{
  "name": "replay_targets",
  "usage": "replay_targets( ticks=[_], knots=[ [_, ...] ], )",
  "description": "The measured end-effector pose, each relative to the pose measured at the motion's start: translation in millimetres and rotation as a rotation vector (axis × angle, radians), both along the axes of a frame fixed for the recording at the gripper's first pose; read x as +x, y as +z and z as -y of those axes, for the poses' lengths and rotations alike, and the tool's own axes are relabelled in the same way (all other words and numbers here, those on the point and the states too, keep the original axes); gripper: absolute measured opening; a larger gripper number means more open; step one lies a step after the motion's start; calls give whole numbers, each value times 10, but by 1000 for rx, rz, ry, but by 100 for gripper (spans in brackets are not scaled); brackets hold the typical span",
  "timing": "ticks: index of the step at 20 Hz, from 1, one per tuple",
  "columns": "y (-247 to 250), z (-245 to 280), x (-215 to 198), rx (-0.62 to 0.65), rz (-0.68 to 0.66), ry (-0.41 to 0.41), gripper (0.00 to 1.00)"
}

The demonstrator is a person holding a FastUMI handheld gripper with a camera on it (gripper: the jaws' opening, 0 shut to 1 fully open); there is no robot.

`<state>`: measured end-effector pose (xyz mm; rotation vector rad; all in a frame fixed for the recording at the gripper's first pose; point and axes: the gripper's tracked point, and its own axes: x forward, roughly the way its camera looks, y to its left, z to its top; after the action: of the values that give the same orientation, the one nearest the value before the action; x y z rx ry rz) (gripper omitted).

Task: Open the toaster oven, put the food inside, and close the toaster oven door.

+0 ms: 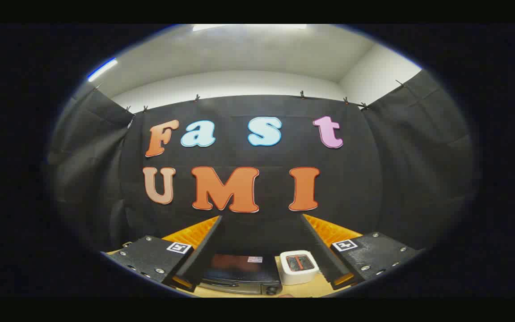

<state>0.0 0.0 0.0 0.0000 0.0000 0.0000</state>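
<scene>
The gripper is held high above the counter, and its jaws are spread wide apart with nothing pinched between them. Each finger is seen as a dark wedge angling inward, with ribbed padding visible along the outer faces and a small square marker carried on the left block and another marker on the right block.

Down between the fingers, and well below them, the toaster oven is seen from above: a dark, glossy box with a reddish reflection across its top and a small pale sticker near its back right corner. Its front edge is turned toward the camera, and a round knob can just be made out at the front right corner. Whether the door is open or closed cannot be told from this angle.

Just beside the oven, on its right, a white pop-up toaster is standing on the light wooden counter, its two slots glowing reddish-orange. It lies close against the inner side of the right finger in the view, though clearly far beneath it.

Black cloth is hung behind the counter and along both sides, clipped along its upper edge, with a pale wall and ceiling above it.
</scene>
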Motion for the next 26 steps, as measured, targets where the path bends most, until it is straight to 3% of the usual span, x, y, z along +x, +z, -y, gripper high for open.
replay_targets(
  ticks=[9,16,20,26],
  knots=[
    [184,-3,4,59,29,67,98],
    [228,9,-12,51,29,70,98],
    [-42,-163,37,67,-35,103,98],
    [-1052,-568,136,134,-278,160,98]
  ],
)
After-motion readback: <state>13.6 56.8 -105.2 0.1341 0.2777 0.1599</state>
